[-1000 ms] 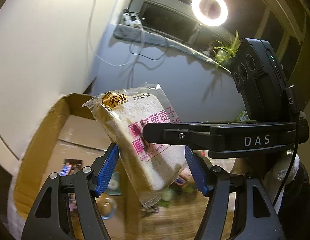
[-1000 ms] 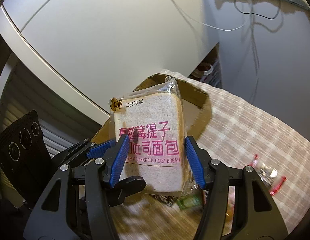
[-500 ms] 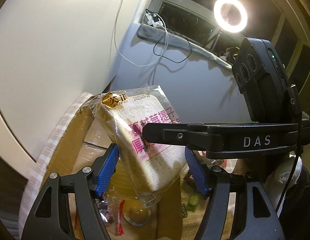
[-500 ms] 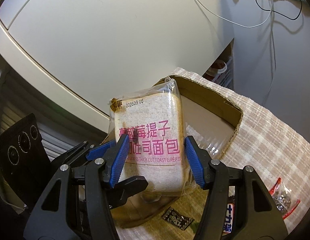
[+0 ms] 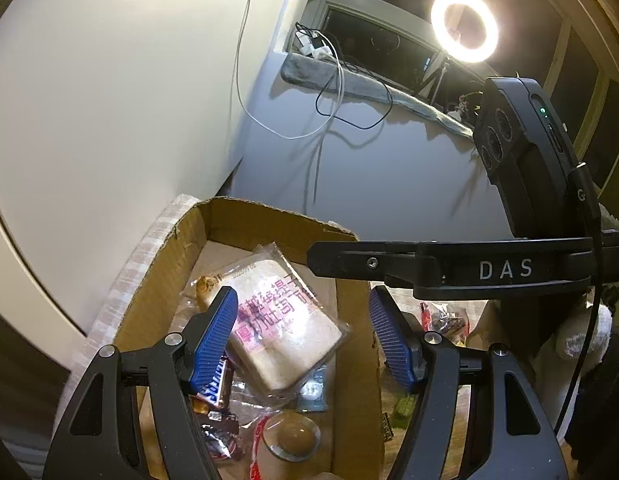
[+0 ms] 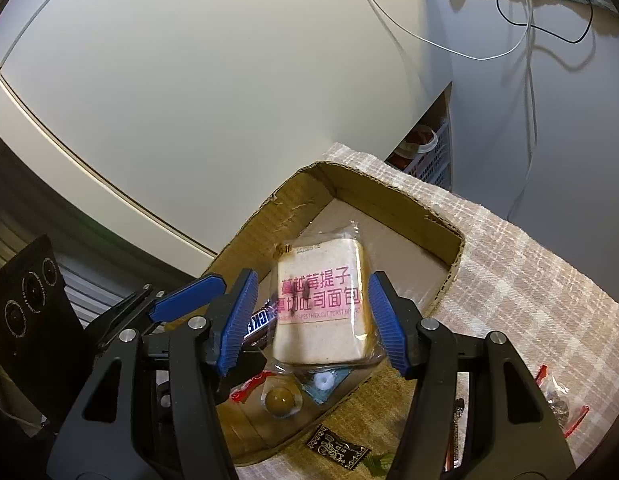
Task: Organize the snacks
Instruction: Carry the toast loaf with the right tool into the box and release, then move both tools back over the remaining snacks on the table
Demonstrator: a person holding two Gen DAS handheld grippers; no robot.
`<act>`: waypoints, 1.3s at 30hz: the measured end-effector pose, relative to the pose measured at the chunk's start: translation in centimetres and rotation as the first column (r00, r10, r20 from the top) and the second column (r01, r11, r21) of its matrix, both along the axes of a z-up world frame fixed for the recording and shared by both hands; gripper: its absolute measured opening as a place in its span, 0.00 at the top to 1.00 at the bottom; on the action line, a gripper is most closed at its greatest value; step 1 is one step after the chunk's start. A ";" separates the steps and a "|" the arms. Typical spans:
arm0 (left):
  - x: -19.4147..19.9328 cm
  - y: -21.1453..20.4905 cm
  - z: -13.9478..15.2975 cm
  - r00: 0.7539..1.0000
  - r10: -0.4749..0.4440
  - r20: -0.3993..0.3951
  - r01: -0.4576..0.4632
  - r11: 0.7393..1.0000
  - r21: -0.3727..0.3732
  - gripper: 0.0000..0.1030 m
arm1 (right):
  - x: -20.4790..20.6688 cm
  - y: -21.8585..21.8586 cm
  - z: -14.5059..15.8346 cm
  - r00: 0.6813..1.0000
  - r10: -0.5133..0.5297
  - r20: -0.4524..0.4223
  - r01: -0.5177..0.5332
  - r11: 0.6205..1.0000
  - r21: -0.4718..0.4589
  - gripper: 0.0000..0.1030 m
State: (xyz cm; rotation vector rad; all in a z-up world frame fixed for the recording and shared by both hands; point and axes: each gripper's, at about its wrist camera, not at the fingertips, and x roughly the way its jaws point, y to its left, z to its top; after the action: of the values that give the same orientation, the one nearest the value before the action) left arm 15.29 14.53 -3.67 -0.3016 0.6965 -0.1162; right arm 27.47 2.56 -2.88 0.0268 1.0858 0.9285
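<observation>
A bagged slice of toast bread [image 5: 281, 320] [image 6: 321, 304] with pink lettering lies tilted on other snacks inside the open cardboard box [image 5: 269, 210] [image 6: 389, 184]. Both grippers hover above the box. My left gripper [image 5: 301, 300] is open, its blue pads apart from the bread below. My right gripper [image 6: 313, 280] is open too, and its pads touch nothing. One black finger of the right gripper [image 5: 389, 260] crosses the left wrist view. The left gripper's fingers [image 6: 185, 296] show at the lower left of the right wrist view.
In the box lie a Snickers bar [image 5: 215, 384] [image 6: 261, 322], a round bun in clear wrap [image 5: 295, 436] [image 6: 281, 400] and a blue packet [image 6: 325, 382]. On the checked tablecloth [image 6: 509, 280] lie a black patterned packet [image 6: 337, 446] and red-edged packets [image 6: 557, 400]. White wall behind.
The bread was held up between the jaws over the box; now it is down inside the box, free of both grippers. Both grippers shifted over the box.
</observation>
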 end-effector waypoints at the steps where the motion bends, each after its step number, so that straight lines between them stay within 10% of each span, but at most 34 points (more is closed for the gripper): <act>1: 0.1 0.0 0.0 1.000 0.001 0.000 -0.001 1.000 0.000 0.35 | 0.0 0.0 0.1 1.000 -0.001 0.002 0.001 1.000 -0.001 0.42; 28: -2.6 -7.5 1.7 0.993 -0.117 0.017 0.116 0.993 0.021 0.35 | -3.5 -17.4 1.8 0.940 -0.268 0.210 0.279 0.960 -0.024 0.23; 39: -2.5 -14.0 -0.9 0.972 -0.222 -0.075 0.225 0.974 0.038 0.48 | -3.0 -20.0 -1.6 0.948 -0.200 0.247 0.242 0.958 -0.152 0.21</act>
State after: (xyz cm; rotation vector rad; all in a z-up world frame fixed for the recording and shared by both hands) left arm 12.82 0.48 -4.54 -0.1824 0.8012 -0.3044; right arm 24.43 -17.44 -4.45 -0.1043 0.9259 0.6106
